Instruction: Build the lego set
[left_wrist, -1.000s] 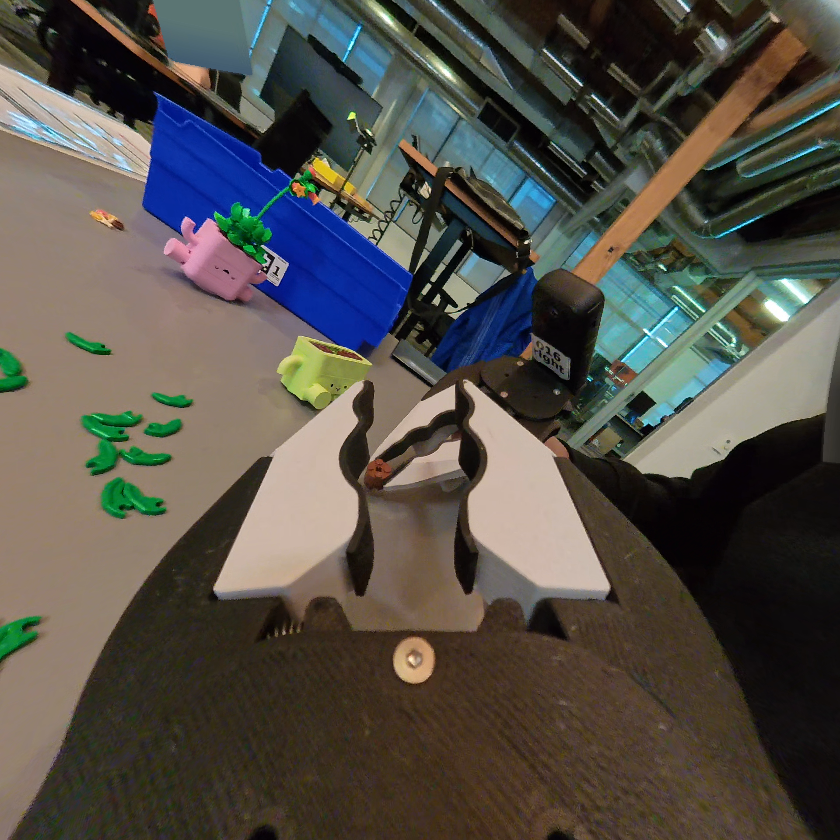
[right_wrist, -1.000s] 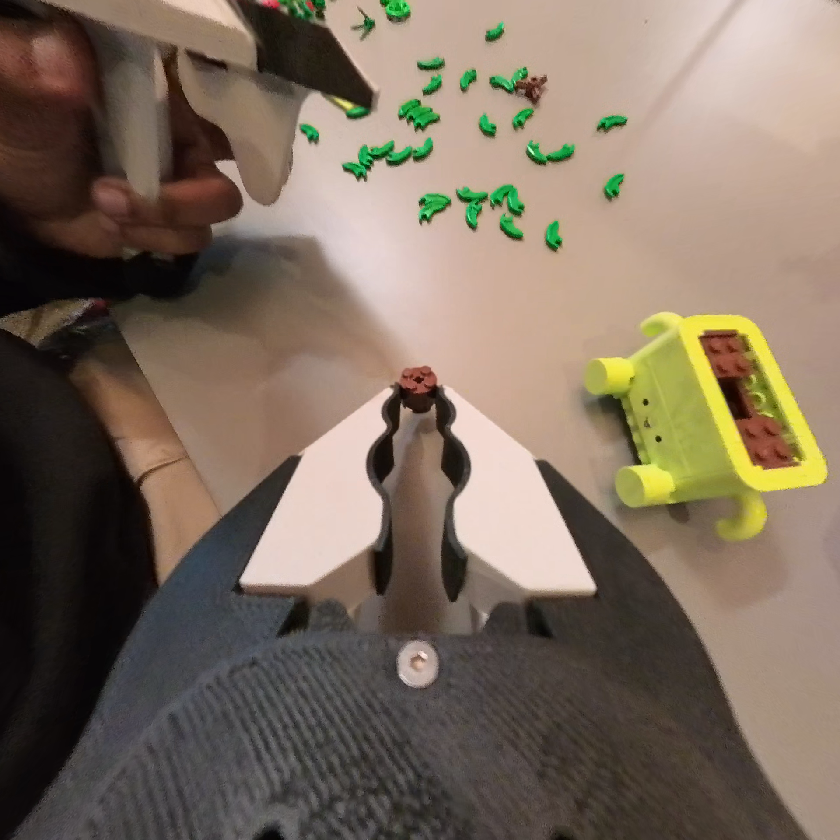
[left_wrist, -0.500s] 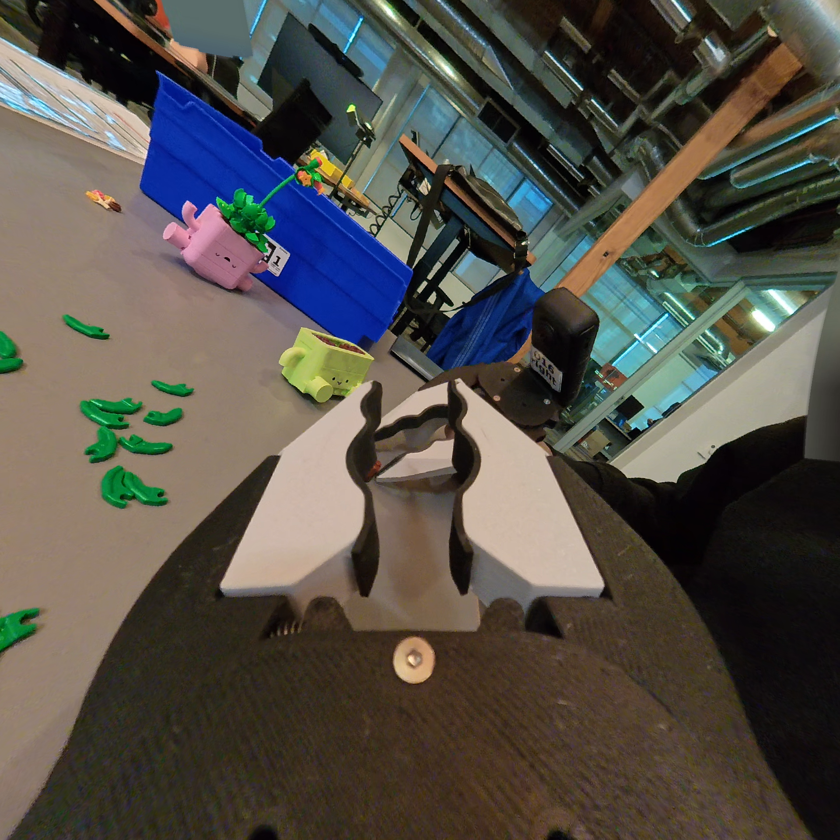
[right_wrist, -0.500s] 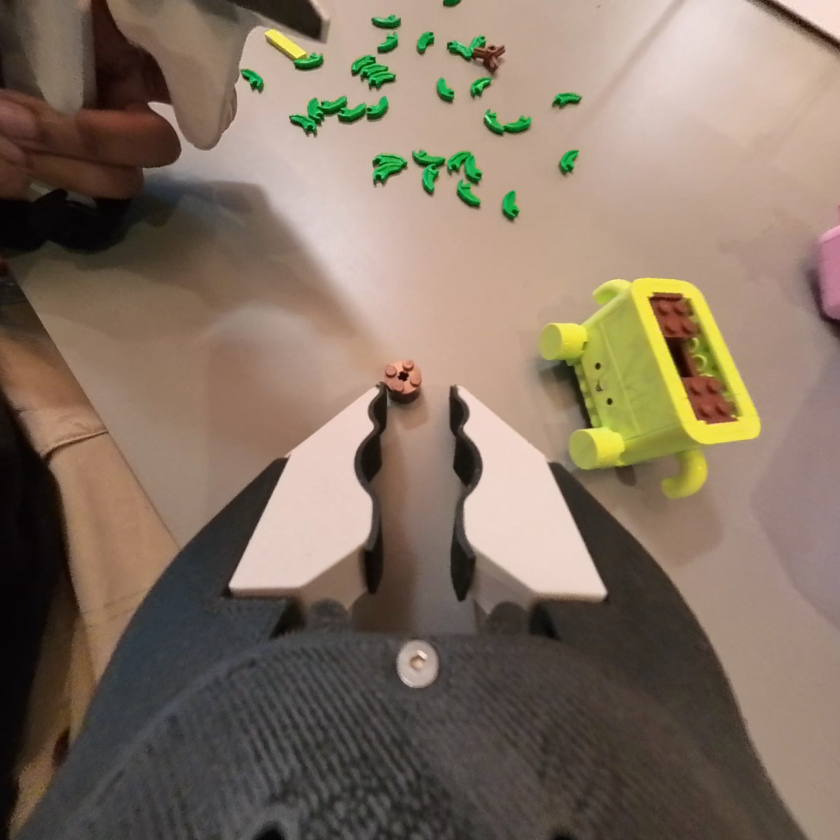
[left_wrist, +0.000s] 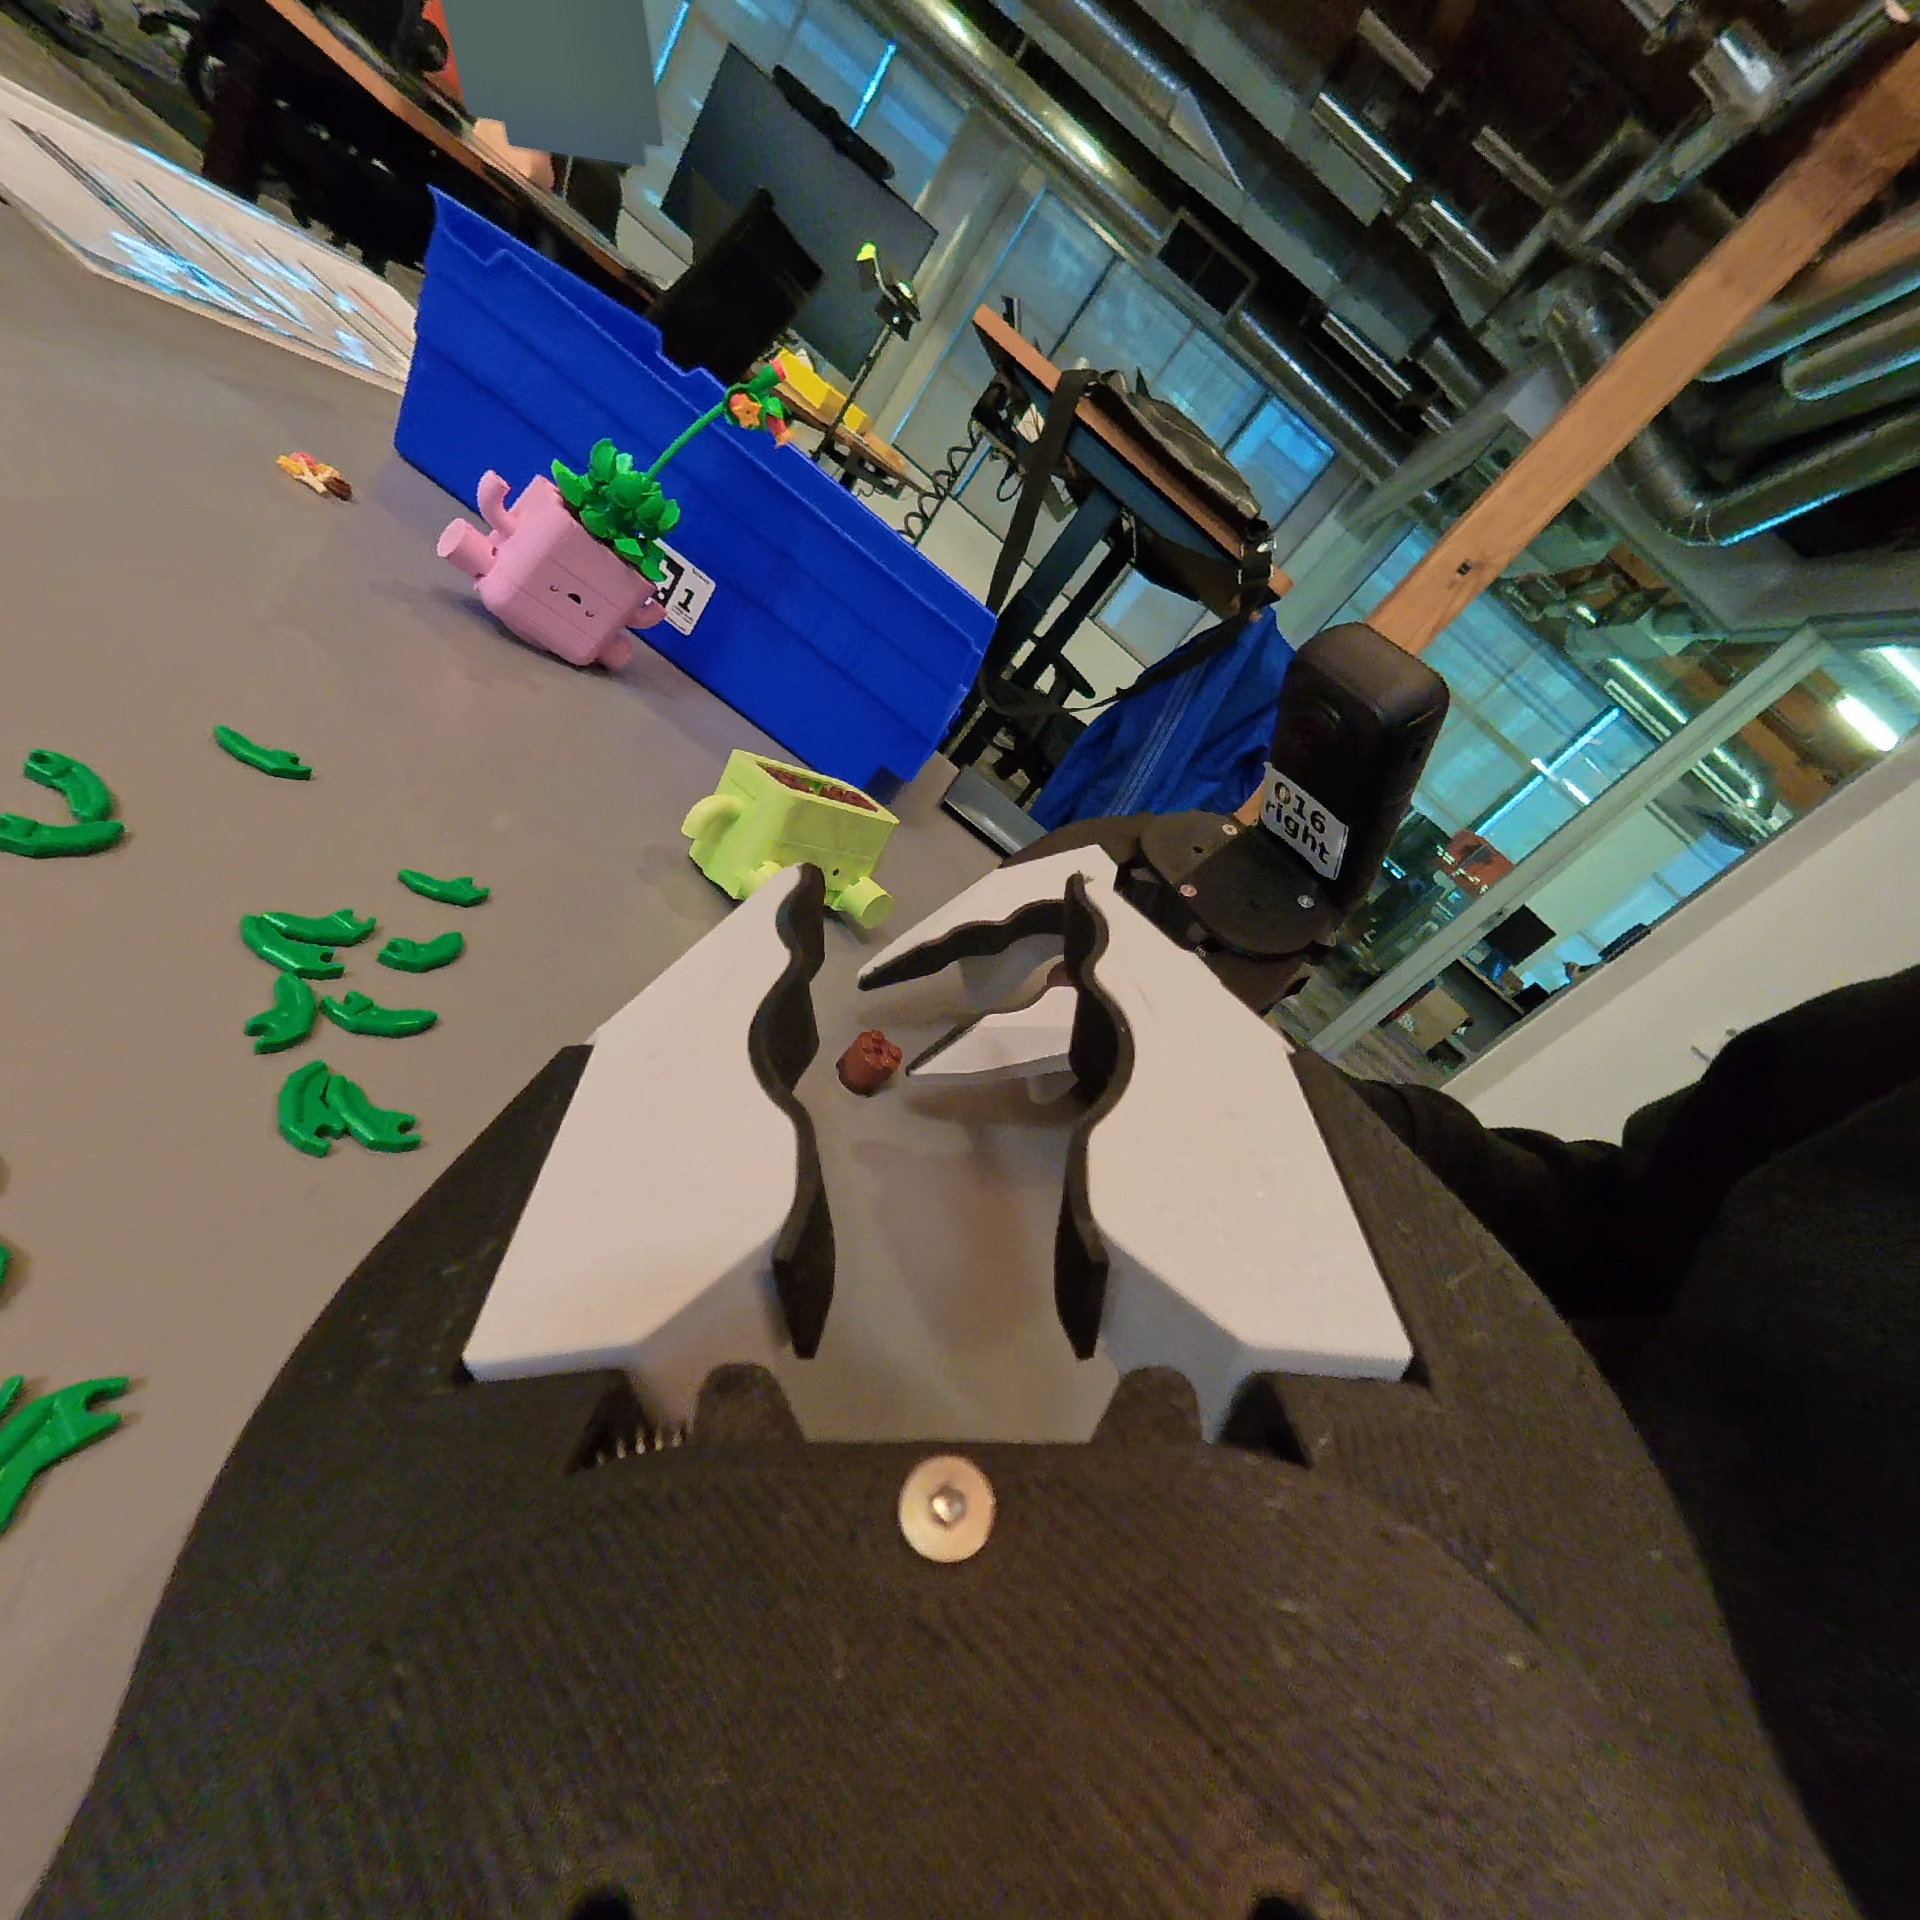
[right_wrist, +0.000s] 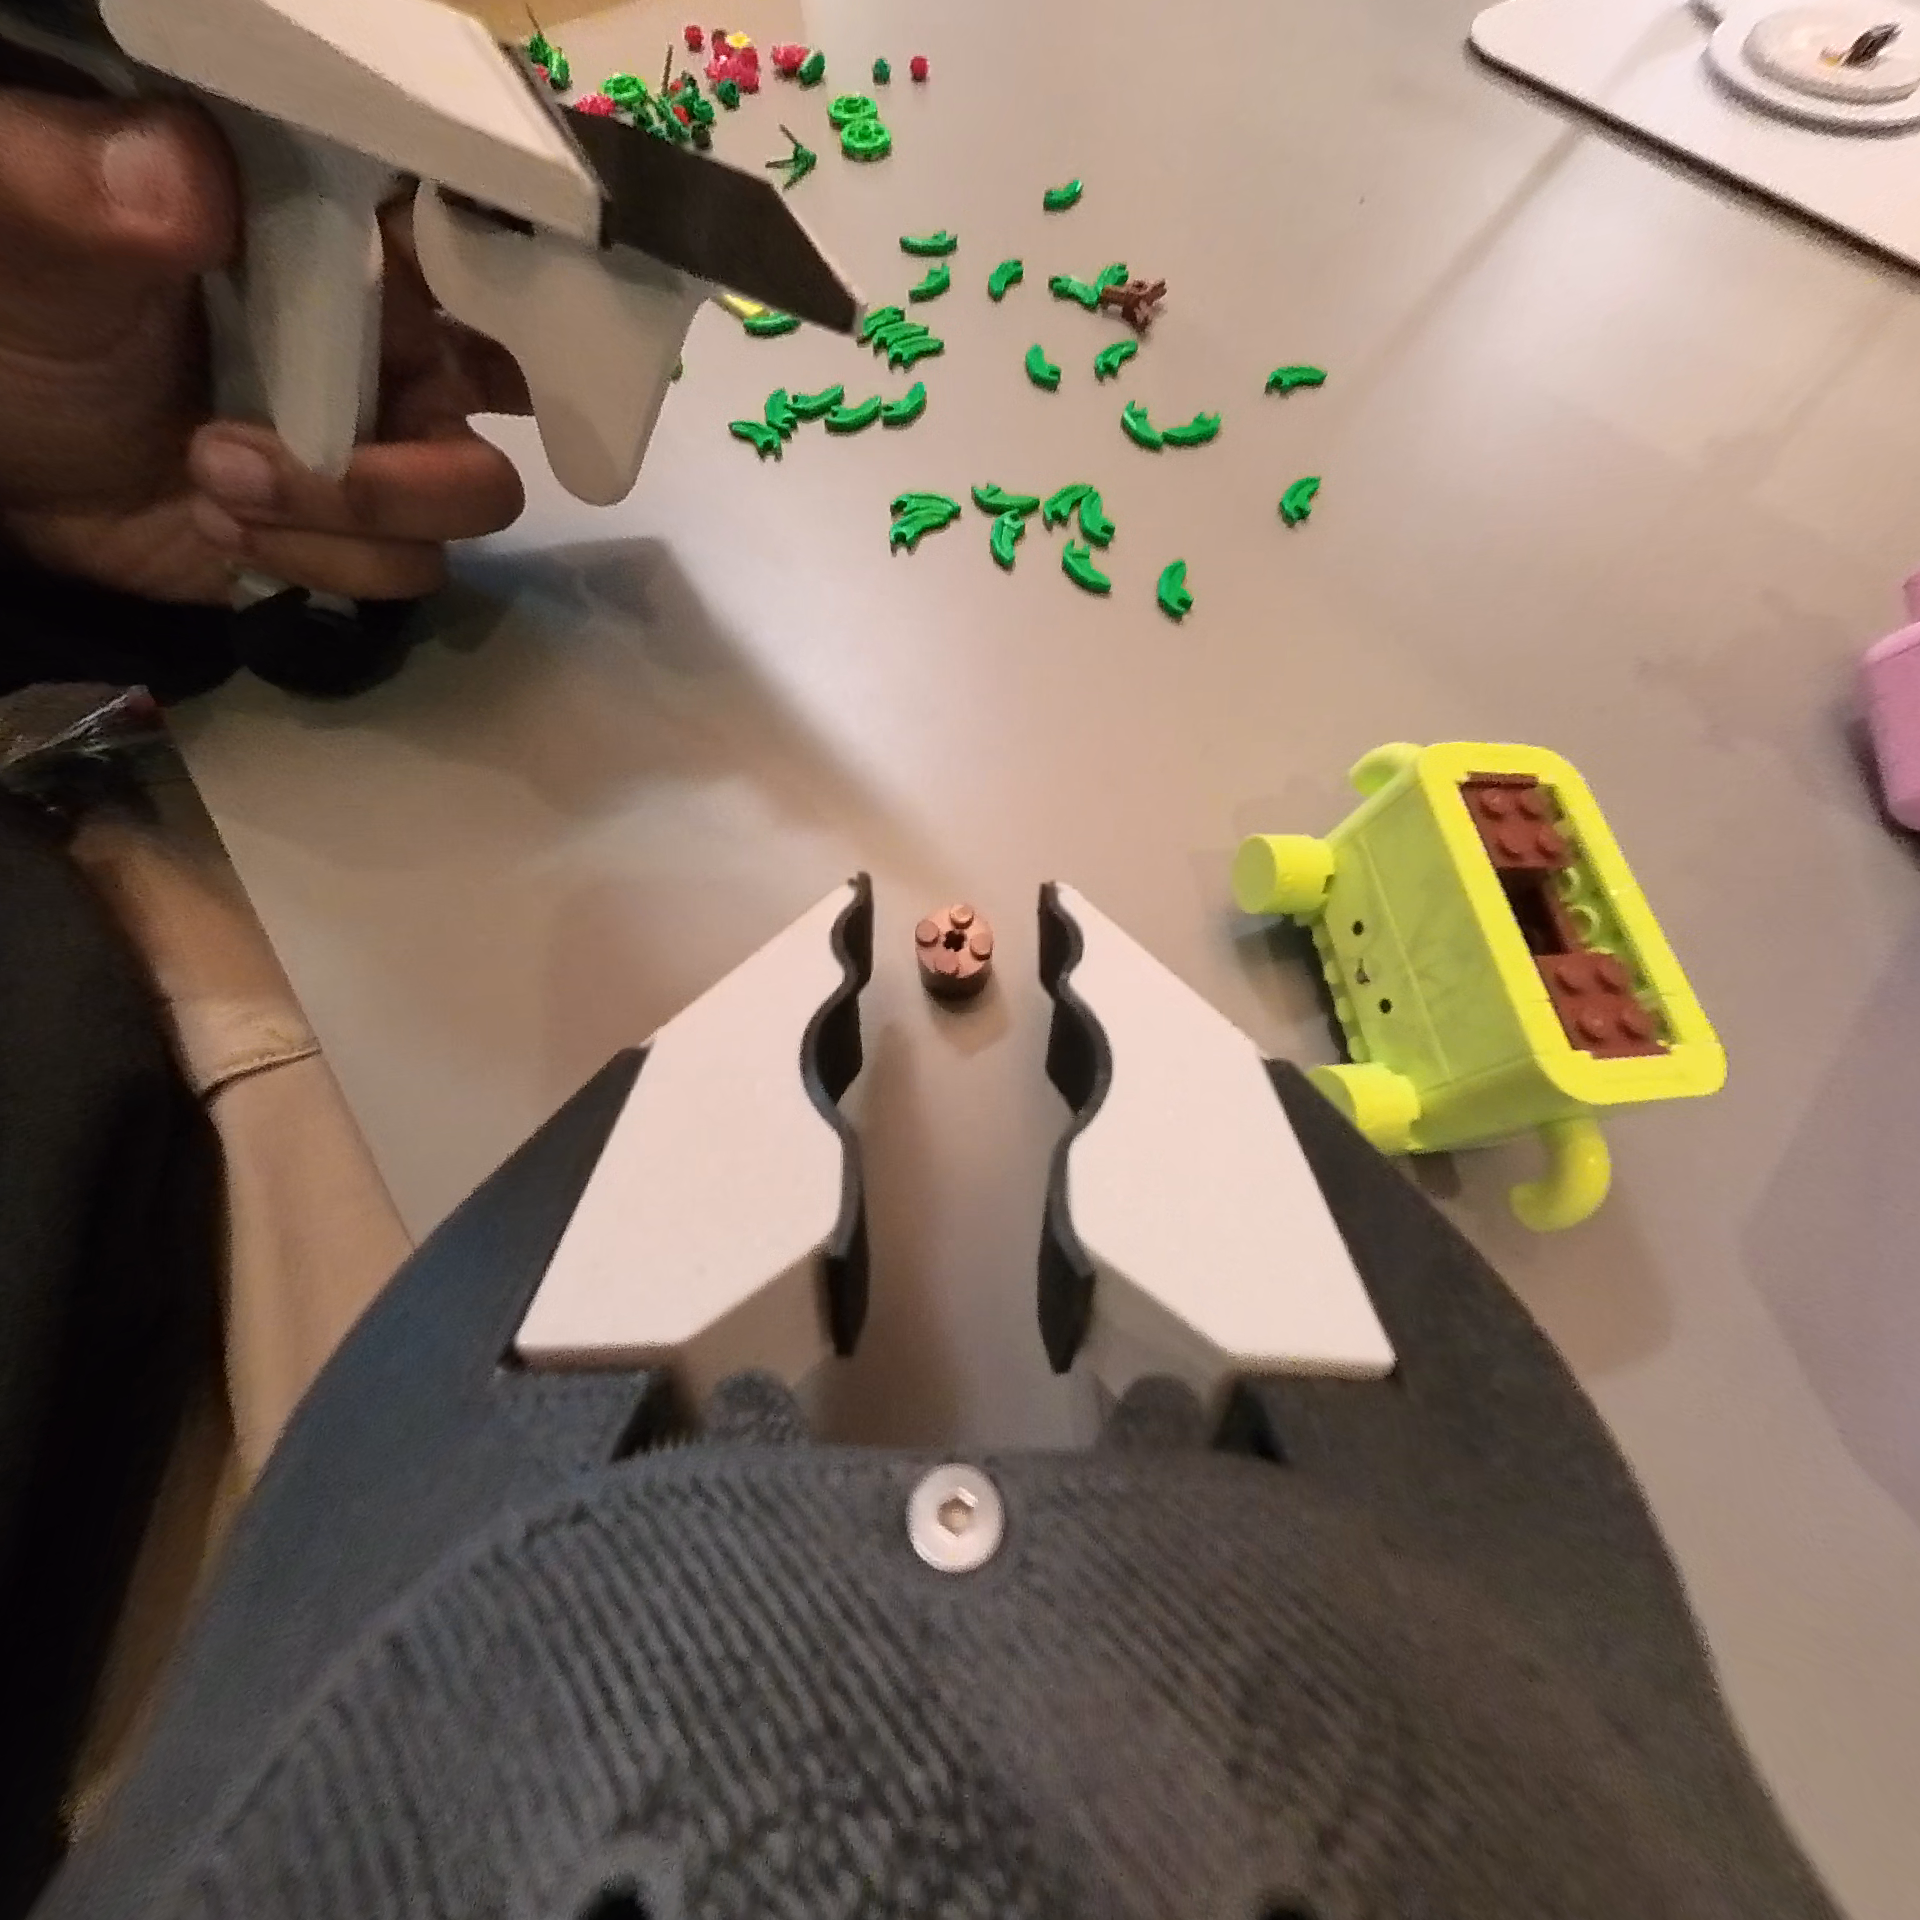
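Grey tabletop (right_wrist: 1455, 520) — both hand-held grippers gape, right (right_wrist: 954, 902) straddling a brown round brick (right_wrist: 954, 948), left (left_wrist: 940, 902) partly hidden.

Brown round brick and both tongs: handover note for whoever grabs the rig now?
Right tongs: open, empty, straddling the brown round brick, which stands studs-up on the table, untouched.
Left tongs: open, empty, raised off the table.
Lime pot: on its side right of the brick, brown plates inside.
Green leaf pieces: scattered loose beyond.
Pink pot: already planted.
Left: regrasp the brick, fit it into the lime pot, add leaves.
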